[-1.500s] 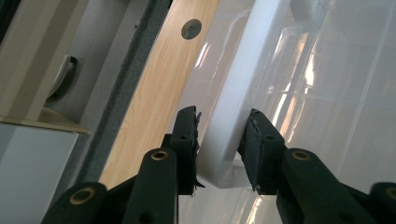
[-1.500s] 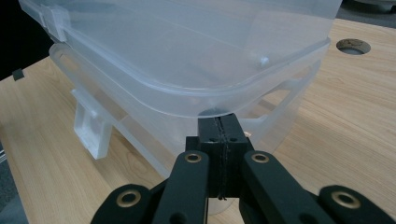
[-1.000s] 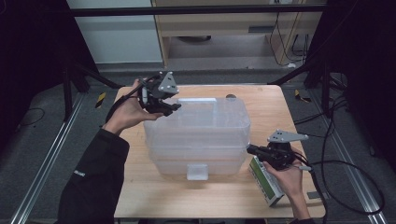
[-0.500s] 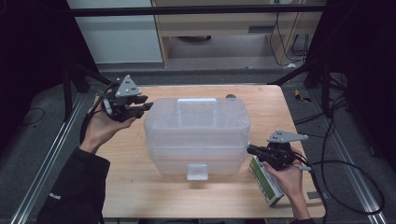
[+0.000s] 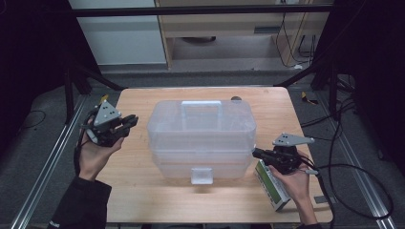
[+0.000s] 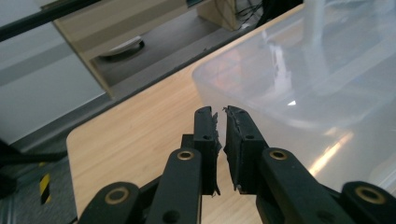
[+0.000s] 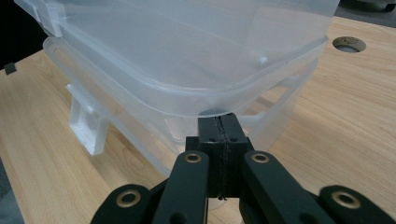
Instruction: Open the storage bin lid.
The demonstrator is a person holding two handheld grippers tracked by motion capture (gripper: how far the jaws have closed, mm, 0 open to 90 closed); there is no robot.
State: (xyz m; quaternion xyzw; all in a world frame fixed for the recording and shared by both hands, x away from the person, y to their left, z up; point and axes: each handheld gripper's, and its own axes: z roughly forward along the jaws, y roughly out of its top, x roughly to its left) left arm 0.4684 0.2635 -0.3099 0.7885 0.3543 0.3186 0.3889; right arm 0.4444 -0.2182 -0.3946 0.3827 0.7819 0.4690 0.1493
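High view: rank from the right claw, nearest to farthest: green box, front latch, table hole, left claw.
1. Green box, directly under the right claw.
2. Front latch, on the bin's near face.
3. Table hole, at the far edge.
4. Left claw, across the bin.

No lettering is reading clearly anywhere; the green-and-white box (image 5: 270,185) beside the right hand is showing print (too small and blurred to make out).

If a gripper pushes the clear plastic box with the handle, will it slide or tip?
The clear plastic storage box would probably slide rather than tip: it looks broad and low on the wooden table. It seems empty, so likely light. Its glossy, thin walls may flex and feel slippery.
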